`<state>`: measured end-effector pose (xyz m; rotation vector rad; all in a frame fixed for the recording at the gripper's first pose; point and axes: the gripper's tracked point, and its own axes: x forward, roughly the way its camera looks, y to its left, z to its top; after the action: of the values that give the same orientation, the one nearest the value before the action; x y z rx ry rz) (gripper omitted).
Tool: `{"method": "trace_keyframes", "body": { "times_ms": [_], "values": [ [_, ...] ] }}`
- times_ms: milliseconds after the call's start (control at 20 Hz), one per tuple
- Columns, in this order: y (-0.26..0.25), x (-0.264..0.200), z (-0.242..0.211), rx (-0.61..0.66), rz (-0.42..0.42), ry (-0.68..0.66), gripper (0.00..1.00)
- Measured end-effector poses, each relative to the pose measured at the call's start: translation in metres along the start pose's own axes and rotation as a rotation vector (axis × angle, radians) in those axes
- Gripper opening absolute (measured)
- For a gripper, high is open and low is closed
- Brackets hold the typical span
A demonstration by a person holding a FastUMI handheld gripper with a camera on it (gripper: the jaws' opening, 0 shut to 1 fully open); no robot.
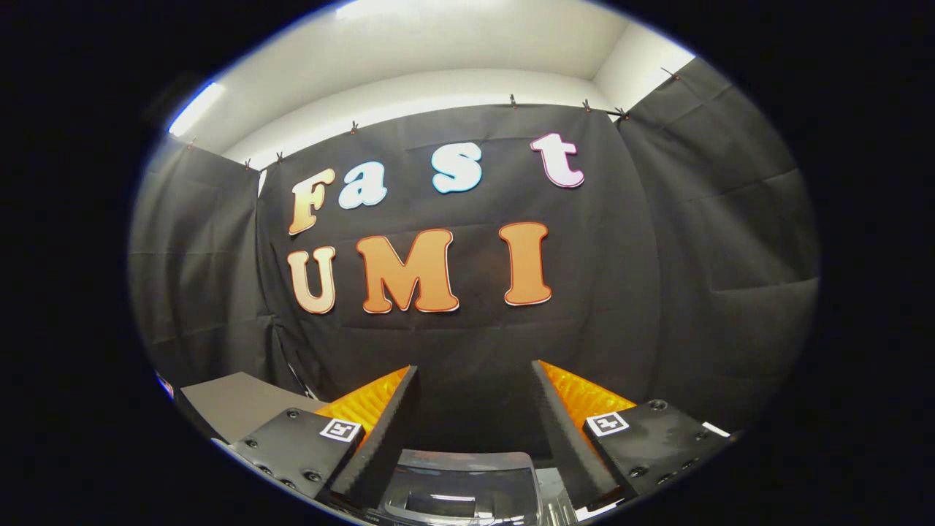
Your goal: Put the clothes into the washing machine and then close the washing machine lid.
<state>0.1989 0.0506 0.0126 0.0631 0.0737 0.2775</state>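
From the gripper view, I have the gripper (475, 372) held up and looking straight at the black cloth wall (475, 336) of the booth. The two fingers (394, 416) stand well apart, with a wide gap between their ridged inner faces. I see nothing between them but the wall beyond, so they have hold of nothing. Each finger carries a small square marker (341, 429) on its mounting plate.

Low down between the bases of the fingers, close under the camera, I can make out a transparent, glossy lid (460, 486) with a rounded edge and a dark surround. This looks to be the top of the washing machine, and it sits below the fingers rather than ahead of them. I cannot tell from here whether that lid is fully down or raised. I cannot pick out any clothes from this angle.

To the left of the left finger, a flat grey surface (234, 402) runs back toward the cloth wall; I cannot tell whether it is a bench top or a board. Above the cloth, which hangs from small clips (513, 100), there is a pale wall and ceiling (453, 44) with a bright strip light (196, 108) on the left.
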Motion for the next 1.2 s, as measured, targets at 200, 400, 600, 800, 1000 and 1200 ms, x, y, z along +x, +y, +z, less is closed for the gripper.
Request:
{"method": "trace_keyframes", "body": {
  "times_ms": [200, 400, 600, 800, 1000, 1200],
  "values": [
    [-0.007, 0.000, -0.001, 0.022, -0.006, 0.007, 0.97],
    [-0.005, 0.006, -0.002, 0.019, 0.002, 0.008, 0.97],
    [0.000, 0.006, -0.005, 0.021, 0.015, 0.010, 0.97],
    [0.000, 0.005, -0.007, 0.024, 0.017, 0.009, 0.97],
    [0.000, 0.003, -0.010, 0.033, 0.015, 0.014, 0.97],
    [0.001, 0.002, -0.011, 0.035, 0.017, 0.015, 0.97]
  ]
}}
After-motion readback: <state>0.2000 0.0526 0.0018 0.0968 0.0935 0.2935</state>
